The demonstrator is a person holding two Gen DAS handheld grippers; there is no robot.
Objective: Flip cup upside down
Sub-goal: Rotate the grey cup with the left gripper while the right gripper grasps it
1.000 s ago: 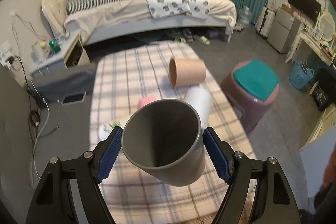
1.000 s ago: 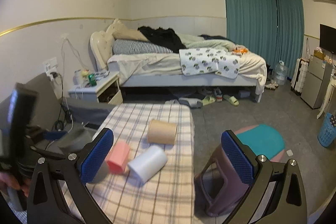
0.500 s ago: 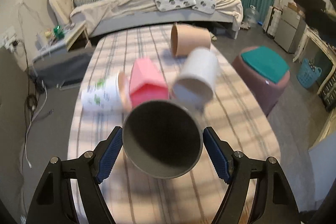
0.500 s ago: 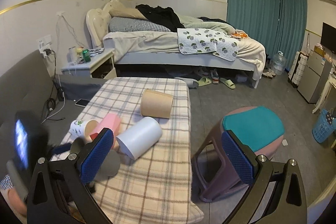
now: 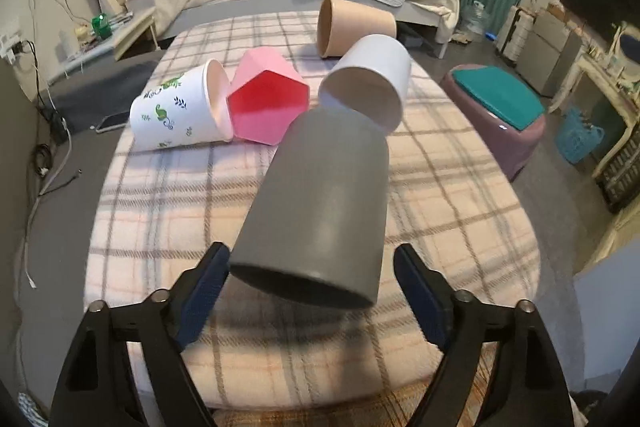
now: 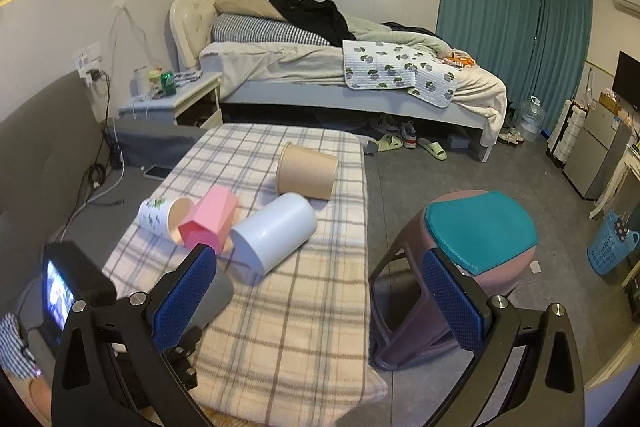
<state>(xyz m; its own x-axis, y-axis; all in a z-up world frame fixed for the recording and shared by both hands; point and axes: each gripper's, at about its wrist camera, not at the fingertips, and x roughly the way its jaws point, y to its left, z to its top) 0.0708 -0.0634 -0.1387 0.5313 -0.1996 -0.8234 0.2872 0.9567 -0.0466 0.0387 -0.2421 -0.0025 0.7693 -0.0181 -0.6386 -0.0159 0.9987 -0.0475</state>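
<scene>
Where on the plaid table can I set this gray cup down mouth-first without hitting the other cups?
Bare plaid lies under and right of the gray cup, toward the table's near edge by the stool. The far-left middle is crowded: floral cup, pink cup, white cup, with the tan cup beyond.

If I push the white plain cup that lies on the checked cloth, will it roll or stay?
The white plain cup lies on its side with round, smooth walls, so it probably rolls. The soft checked cloth may slow it, and the pink cup beside it could block one direction.
</scene>
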